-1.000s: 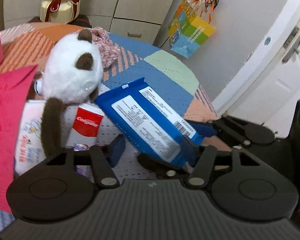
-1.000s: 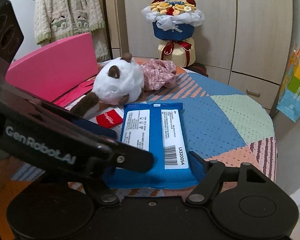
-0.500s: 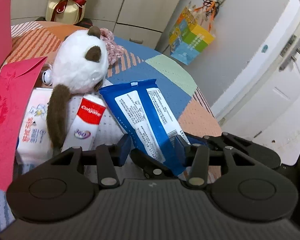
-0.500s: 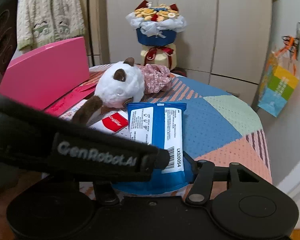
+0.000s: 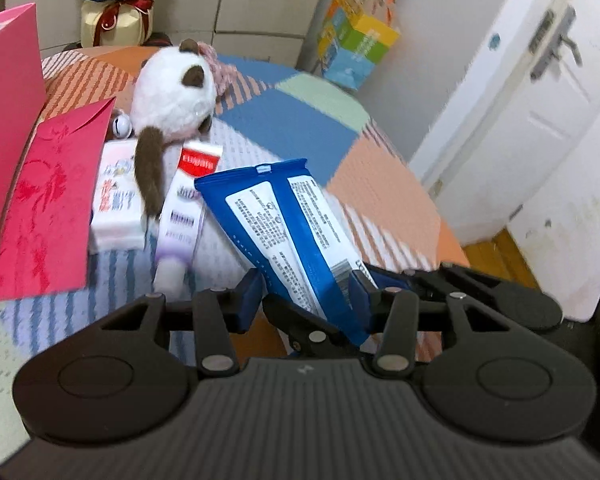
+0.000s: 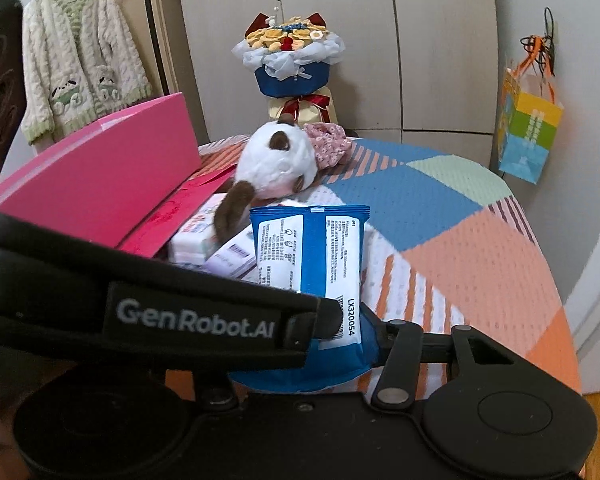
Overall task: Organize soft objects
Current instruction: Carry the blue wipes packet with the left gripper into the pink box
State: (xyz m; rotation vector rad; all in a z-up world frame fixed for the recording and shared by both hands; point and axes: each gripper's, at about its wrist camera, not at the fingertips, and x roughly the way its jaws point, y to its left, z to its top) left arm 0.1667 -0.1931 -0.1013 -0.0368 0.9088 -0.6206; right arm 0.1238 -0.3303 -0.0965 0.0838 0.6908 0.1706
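Observation:
A blue wipes pack (image 5: pixel 288 224) with white labels stands tilted up off the patchwork tablecloth (image 5: pixel 296 128), its lower end between both grippers. My left gripper (image 5: pixel 308 296) is shut on that end, and its blue pads (image 5: pixel 252 292) press the folded sides. In the right wrist view the pack (image 6: pixel 308 248) bulges at the bottom. My right gripper (image 6: pixel 312 352) is closing on it, and its right finger (image 6: pixel 374 338) touches the pack. Its left finger is hidden behind the left gripper's black body (image 6: pixel 188 316). A white plush toy (image 5: pixel 172 96) with brown ears lies farther back.
A toothpaste tube (image 5: pixel 184 208) and a tissue pack (image 5: pixel 116 196) lie left of the wipes. A red envelope (image 5: pixel 48 208) and a pink box (image 6: pixel 100 184) stand at the left. A floral cloth (image 6: pixel 328 144) lies behind the toy. A bouquet (image 6: pixel 292 60), a gift bag (image 6: pixel 528 136) and a door (image 5: pixel 540 120) surround the table.
The wipes pack has gone from lying flat on the cloth to standing steeply tilted. Both grippers have narrowed on its near end and drawn back toward the table's near edge.

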